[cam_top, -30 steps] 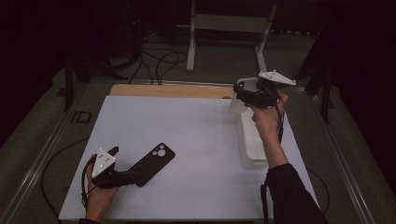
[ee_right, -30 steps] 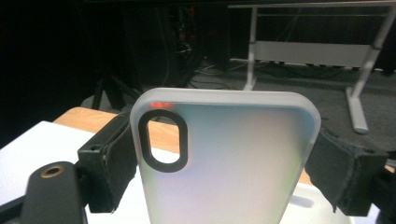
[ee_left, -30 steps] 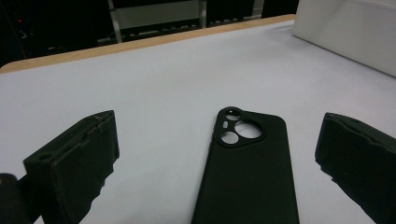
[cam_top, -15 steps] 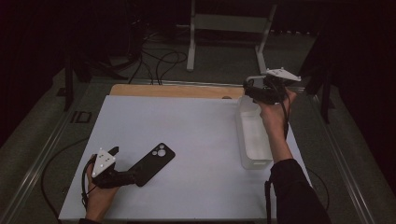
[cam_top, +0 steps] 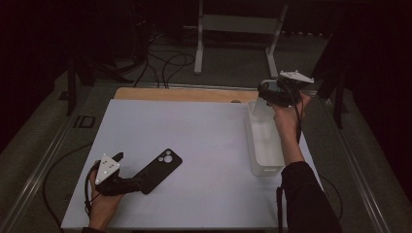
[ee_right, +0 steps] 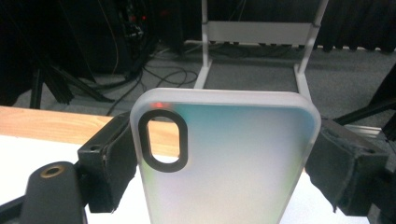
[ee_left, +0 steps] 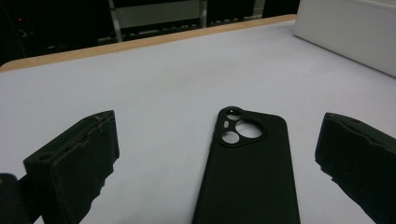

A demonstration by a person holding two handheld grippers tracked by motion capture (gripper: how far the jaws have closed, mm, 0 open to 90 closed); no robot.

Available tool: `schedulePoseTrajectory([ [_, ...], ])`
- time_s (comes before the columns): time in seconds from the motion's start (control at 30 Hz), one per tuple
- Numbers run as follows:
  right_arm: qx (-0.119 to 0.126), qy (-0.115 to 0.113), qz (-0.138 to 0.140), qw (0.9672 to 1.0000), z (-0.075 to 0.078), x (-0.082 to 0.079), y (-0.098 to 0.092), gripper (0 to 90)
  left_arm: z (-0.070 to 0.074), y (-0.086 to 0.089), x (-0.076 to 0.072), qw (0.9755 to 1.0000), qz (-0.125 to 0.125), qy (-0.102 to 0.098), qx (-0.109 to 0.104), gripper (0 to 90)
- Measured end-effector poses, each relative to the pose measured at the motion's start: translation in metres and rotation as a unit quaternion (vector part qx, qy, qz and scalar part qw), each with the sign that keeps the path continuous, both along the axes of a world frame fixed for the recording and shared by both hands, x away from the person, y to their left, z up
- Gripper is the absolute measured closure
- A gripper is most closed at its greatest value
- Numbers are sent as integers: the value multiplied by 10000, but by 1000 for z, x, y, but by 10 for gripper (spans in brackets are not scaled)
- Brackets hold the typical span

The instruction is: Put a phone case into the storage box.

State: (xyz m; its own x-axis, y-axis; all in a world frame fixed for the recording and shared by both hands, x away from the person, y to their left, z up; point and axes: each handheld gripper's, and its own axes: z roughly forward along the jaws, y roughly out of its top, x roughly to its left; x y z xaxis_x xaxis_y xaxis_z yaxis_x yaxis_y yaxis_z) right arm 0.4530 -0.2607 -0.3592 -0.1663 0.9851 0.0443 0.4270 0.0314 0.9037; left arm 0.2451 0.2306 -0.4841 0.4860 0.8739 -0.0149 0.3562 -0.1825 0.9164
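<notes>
Since a second ago the right gripper (cam_top: 266, 93) has been carried up and toward the far right corner of the table (cam_top: 204, 131), off the middle of the white bin (cam_top: 265, 160) and out past its far end, while the left gripper (cam_top: 127, 183) and the black phone case (cam_top: 158, 170) have kept their places. In the high view the right one is seen lifted with a pale case just visible at its jaws, which suggests that a case has been drawn from the bin and is ready to be brought over the sheet; the black case lies flat near the front left, its near end at the left gripper's tips. Broad bare sheet is left between the black case and the bin, so room for setting down is judged ample, though the bin's long wall and the table's right edge lie close beneath the raised arm. In the left gripper view the jaws are spread wide on either side of the black phone case (ee_left: 247, 172), neither touching it, with bare table ahead as far as the wooden far edge (ee_left: 140, 43). In the right gripper view the jaws are closed against both long sides of the translucent phone case (ee_right: 224, 158), held upright, camera cut-out at upper left.
</notes>
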Motion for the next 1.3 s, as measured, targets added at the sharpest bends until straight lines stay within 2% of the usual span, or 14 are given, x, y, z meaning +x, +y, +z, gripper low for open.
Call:
schedulePoseTrajectory([
  [0.1,-95,46,19,9999,-4,3,0,167,0,0,0,10000,4,2,-8,1],
  [0.5,-112,245,-82,9996,-22,16,6,166,0,1,0,10000,-6,3,-20,1],
  [1.03,-111,482,-150,9987,-44,22,8,165,0,0,0,10000,-53,36,-20,1],
  [1.3,-204,612,-190,9977,-53,26,11,165,0,-1,0,10000,-60,37,-9,1],
])
